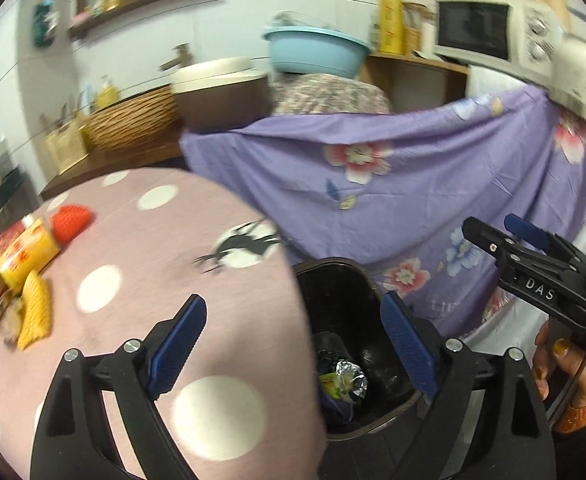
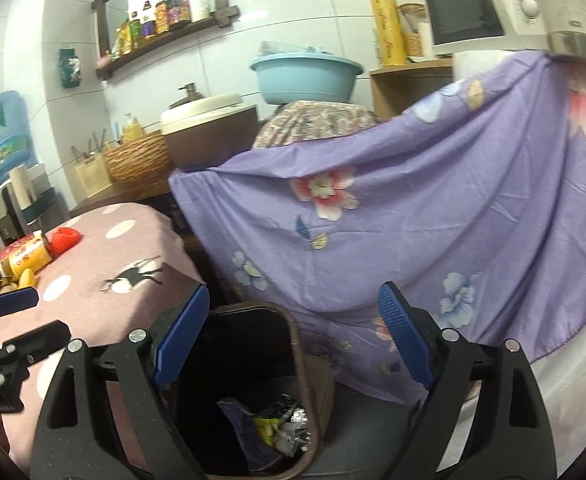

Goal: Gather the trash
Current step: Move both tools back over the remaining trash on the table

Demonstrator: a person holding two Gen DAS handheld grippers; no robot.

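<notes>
While both claws hang spread and empty above it, the dark trash bin (image 2: pixel 253 392) stands on the floor between the polka-dot tabletop (image 1: pixel 141 280) and a purple flowered cloth (image 2: pixel 433 208). Inside the bin lie crumpled foil wrappers (image 1: pixel 347 376) and a purple scrap (image 2: pixel 245 420). The left claw (image 1: pixel 293 344) hovers over the bin's rim; the right claw (image 2: pixel 293 344) does likewise. On the tabletop's far side a yellow-red can (image 1: pixel 21 256) lies tipped beside yellow wrappers (image 1: pixel 35 312), not yet collected.
</notes>
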